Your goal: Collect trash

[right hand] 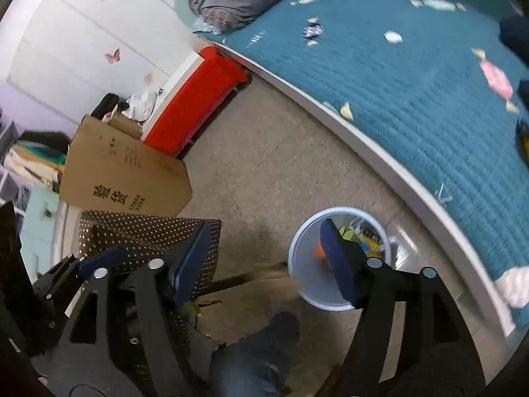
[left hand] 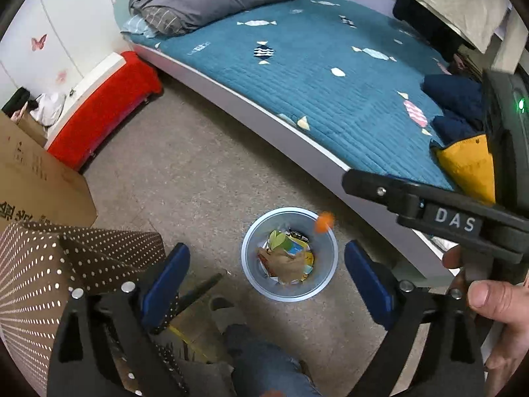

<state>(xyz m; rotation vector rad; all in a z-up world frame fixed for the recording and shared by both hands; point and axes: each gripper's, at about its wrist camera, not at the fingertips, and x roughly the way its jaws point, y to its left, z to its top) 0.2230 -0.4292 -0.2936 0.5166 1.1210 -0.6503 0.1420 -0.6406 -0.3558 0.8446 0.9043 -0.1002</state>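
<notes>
A pale blue bin stands on the floor beside the bed, with crumpled paper and wrappers inside. A small blurred orange scrap shows at its far right rim, free of both grippers. My left gripper hovers above the bin, open, with nothing between its blue pads. In the right wrist view the bin lies under my right gripper, which is open and empty. Its right finger overlaps the bin's mouth, and the orange scrap shows beside it.
A bed with a teal quilt runs along the right. A red box, a cardboard box and a dotted brown box crowd the left. A person's knee in jeans is below. A white crumpled thing lies at the bed's edge.
</notes>
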